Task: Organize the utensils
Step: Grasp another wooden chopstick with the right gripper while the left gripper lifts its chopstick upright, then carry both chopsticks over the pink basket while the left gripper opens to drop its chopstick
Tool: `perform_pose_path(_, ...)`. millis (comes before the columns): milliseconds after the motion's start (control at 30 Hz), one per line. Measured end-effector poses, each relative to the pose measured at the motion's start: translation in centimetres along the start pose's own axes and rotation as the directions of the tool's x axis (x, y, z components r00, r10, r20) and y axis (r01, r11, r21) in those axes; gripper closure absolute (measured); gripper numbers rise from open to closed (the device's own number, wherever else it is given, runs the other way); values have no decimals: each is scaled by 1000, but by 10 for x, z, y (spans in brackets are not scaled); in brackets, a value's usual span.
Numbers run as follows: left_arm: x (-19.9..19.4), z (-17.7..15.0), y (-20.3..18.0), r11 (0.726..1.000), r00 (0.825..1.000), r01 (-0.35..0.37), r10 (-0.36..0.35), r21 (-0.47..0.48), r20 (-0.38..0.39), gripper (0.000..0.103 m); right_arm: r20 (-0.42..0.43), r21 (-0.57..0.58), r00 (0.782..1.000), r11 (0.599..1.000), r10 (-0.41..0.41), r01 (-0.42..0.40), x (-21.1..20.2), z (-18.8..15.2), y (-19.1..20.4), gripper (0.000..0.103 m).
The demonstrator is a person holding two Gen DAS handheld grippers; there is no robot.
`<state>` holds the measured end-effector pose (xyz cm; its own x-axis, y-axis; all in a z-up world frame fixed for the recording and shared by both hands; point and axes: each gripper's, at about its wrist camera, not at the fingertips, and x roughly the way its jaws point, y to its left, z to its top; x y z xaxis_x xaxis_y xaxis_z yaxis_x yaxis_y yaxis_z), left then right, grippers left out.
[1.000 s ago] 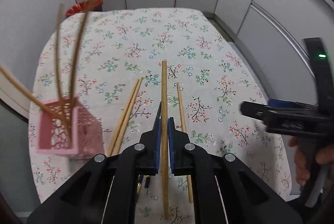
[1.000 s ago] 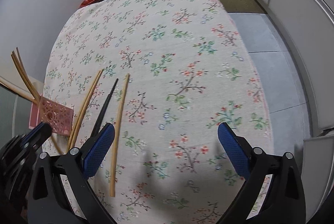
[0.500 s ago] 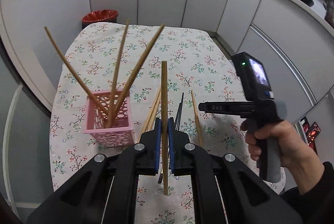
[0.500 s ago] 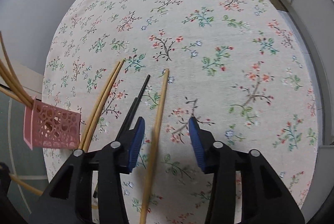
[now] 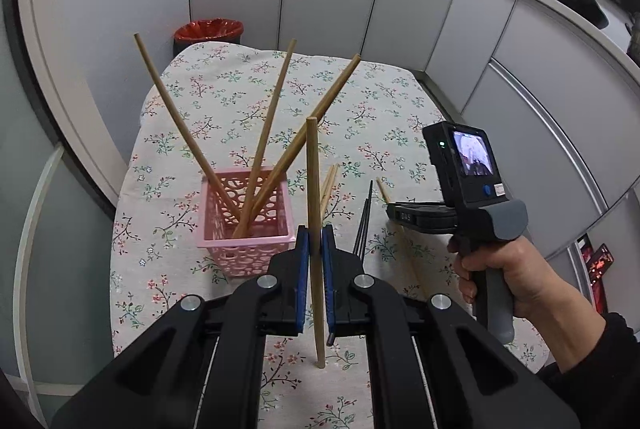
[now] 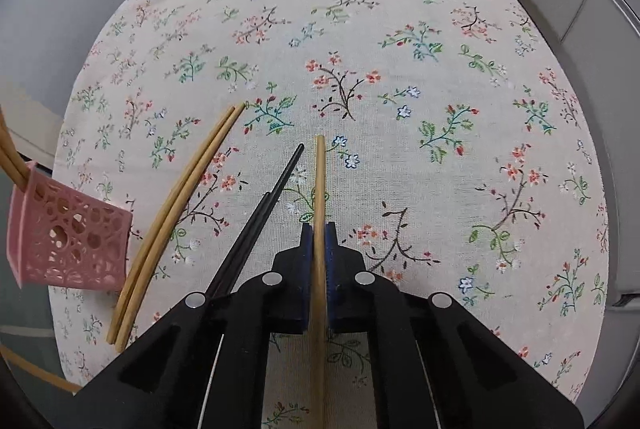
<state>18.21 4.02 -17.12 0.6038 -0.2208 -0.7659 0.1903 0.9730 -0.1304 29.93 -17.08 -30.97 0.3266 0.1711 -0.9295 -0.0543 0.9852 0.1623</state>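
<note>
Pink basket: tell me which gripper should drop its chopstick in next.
Left. The left gripper holds its wooden chopstick raised, right beside the pink basket. The right gripper has only clamped its chopstick low over the floral tablecloth, farther away.

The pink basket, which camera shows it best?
The left wrist view. There the pink basket sits whole near the centre, its open top and the three chopsticks leaning in it clear. The right wrist view catches only one perforated side at the left edge, distorted and partly cut off.

3 splayed chopsticks [image 5: 264, 133] crowd pink basket [image 5: 244, 229] mouth.
</note>
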Motion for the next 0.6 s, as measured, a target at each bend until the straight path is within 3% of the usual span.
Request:
perform_pose_path(267, -26, 1, 4, 1000, 996, -23, 22, 3, 85, 96, 170, -41, 984, 998, 52, -46, -76, -13, -7, 98)
perform_pose_path(467, -55, 3, 6, 1000, 983, -22, 23, -8, 180, 96, 300, -91, 948, 993, 104, -81, -136, -32, -10, 98)
perform_pose_path(600, -77, 6, 12, 999, 963, -21, 28, -29, 267, 96, 371, -98, 917, 988, 144, -115, -172, -41, -15, 98)
